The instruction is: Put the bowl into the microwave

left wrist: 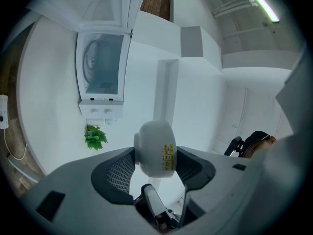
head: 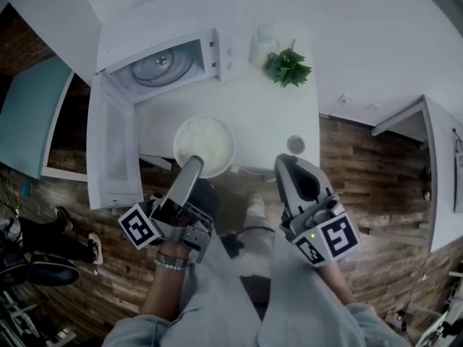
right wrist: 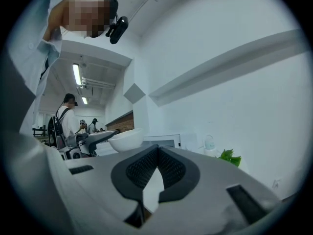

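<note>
A white bowl (head: 205,144) sits low over the front of the white table (head: 253,110), its rim pinched by my left gripper (head: 194,163). In the left gripper view the bowl (left wrist: 151,141) fills the gap between the dark pads (left wrist: 117,173), and the left gripper (left wrist: 154,159) is shut on its rim. The white microwave (head: 163,63) stands at the back left with its door (head: 112,147) swung open toward me and the glass turntable showing. My right gripper (head: 283,163) hovers at the table's front right, shut and empty; its pads (right wrist: 168,168) meet at the tips.
A green plant (head: 288,67) and a white jug (head: 262,43) stand to the right of the microwave. A small round cup (head: 295,144) sits near the table's front right corner, close to the right gripper. Wooden floor surrounds the table.
</note>
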`<act>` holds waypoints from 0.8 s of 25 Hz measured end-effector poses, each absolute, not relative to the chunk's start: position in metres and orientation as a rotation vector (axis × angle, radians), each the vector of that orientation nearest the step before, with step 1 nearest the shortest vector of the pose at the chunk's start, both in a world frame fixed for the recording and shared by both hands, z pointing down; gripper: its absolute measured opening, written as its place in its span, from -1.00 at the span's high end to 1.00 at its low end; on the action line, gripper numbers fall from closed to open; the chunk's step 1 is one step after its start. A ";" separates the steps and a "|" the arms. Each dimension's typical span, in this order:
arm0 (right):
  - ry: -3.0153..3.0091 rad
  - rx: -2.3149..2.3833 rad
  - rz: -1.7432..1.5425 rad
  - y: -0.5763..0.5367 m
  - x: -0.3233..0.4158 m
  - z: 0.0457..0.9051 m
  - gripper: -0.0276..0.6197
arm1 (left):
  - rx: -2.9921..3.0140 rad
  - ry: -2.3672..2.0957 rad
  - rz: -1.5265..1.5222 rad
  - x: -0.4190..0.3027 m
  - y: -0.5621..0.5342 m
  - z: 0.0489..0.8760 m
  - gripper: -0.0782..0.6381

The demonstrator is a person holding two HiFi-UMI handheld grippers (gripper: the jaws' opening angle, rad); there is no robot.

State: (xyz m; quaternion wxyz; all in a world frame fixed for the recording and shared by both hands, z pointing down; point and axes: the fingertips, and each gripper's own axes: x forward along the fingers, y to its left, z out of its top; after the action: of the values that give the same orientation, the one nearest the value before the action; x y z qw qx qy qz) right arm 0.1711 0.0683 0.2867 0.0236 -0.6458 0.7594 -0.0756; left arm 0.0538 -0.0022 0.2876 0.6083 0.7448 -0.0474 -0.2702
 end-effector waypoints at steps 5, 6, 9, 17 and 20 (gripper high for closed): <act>2.479 -1.868 -0.233 0.030 0.195 0.283 0.93 | 1.718 -0.202 -0.700 0.073 -0.023 0.285 0.12; 2.500 -1.842 -0.231 0.023 0.200 0.283 0.93 | 1.716 -0.220 -0.716 0.077 -0.026 0.285 0.12; 2.550 -1.774 -0.239 0.008 0.211 0.285 0.93 | 1.695 -0.264 -0.765 0.086 -0.034 0.285 0.12; 2.684 -1.559 -0.248 -0.031 0.220 0.289 0.93 | 1.689 -0.401 -0.872 0.096 -0.055 0.286 0.12; 2.722 -1.500 -0.252 -0.038 0.224 0.293 0.93 | 1.679 -0.452 -0.904 0.096 -0.060 0.289 0.12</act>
State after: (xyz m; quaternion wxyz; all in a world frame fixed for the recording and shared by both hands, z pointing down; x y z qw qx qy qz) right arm 0.2242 -0.0382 0.2930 0.0116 -0.4809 0.8730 -0.0809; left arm 0.0962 -0.0595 0.2893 0.5570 0.7116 -0.1914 -0.3831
